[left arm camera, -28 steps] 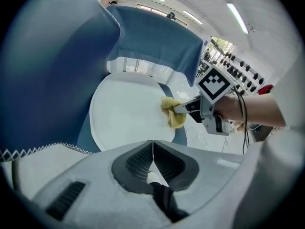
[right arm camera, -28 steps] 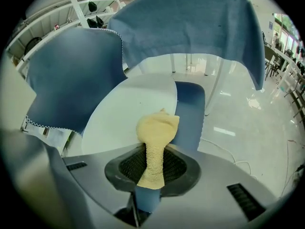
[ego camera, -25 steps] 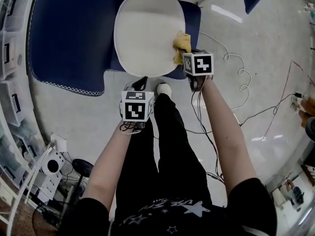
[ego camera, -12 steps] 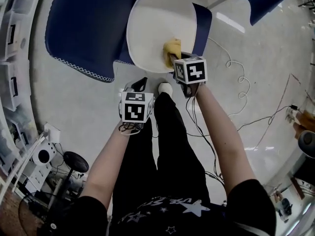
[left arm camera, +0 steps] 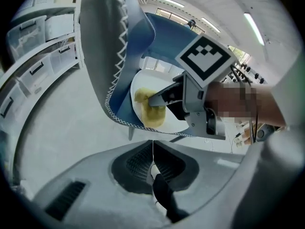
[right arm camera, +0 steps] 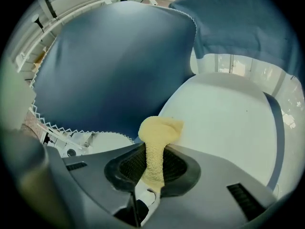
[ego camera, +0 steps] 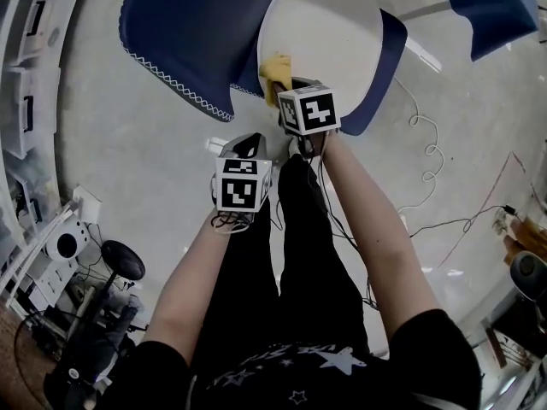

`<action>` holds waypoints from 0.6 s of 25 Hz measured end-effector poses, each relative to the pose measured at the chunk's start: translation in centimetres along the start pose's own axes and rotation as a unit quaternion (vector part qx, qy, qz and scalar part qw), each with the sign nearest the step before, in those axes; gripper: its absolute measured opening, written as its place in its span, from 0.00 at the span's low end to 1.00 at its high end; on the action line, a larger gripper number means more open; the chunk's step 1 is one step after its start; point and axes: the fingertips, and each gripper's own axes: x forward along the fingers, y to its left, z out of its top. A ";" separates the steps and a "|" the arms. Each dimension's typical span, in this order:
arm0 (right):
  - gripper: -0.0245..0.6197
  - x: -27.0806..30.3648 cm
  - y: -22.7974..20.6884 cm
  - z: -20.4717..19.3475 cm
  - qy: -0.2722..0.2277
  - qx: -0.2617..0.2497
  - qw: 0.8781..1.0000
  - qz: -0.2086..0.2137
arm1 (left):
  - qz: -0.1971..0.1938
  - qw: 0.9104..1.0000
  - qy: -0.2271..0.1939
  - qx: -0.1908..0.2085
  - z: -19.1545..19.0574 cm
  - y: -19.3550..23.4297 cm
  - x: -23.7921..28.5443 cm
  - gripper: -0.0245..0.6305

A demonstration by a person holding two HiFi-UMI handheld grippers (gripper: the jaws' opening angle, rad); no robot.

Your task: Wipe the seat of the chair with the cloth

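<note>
The chair's white seat (ego camera: 329,32) is at the top of the head view. My right gripper (ego camera: 284,84) is shut on a yellow cloth (ego camera: 275,67), which rests on the seat's near left edge. In the right gripper view the cloth (right arm camera: 159,128) bunches out past the shut jaws (right arm camera: 153,154) onto the seat (right arm camera: 224,123). My left gripper (ego camera: 244,148) hangs over the floor short of the chair, shut and empty. The left gripper view shows its closed jaws (left arm camera: 152,149) pointing at the cloth (left arm camera: 151,116) and the right gripper (left arm camera: 159,99).
A dark blue fabric cover (ego camera: 197,32) lies to the seat's left and another blue piece (ego camera: 504,7) at top right. Cables (ego camera: 427,161) trail over the floor on the right. Shelves with bins (ego camera: 26,101) and a black stool (ego camera: 120,259) stand at the left.
My right gripper has carried the cloth leftward along the seat, from its right edge to its near left edge. The left gripper has stayed in place, shut.
</note>
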 end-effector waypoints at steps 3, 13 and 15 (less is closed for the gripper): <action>0.15 0.9 -0.2 -0.8 0.010 0.005 1.000 -0.004 | 0.005 1.000 -0.001 -0.002 0.2 1.2 0.1 0.07; 0.15 -1.9 -4.7 -4.1 0.015 0.040 0.999 -0.030 | -0.010 1.000 -0.003 0.022 2.0 -0.4 0.5 0.07; 0.15 -2.6 -5.8 -4.6 0.015 0.045 0.998 -0.036 | -0.013 0.999 0.000 0.034 2.3 -1.1 0.8 0.07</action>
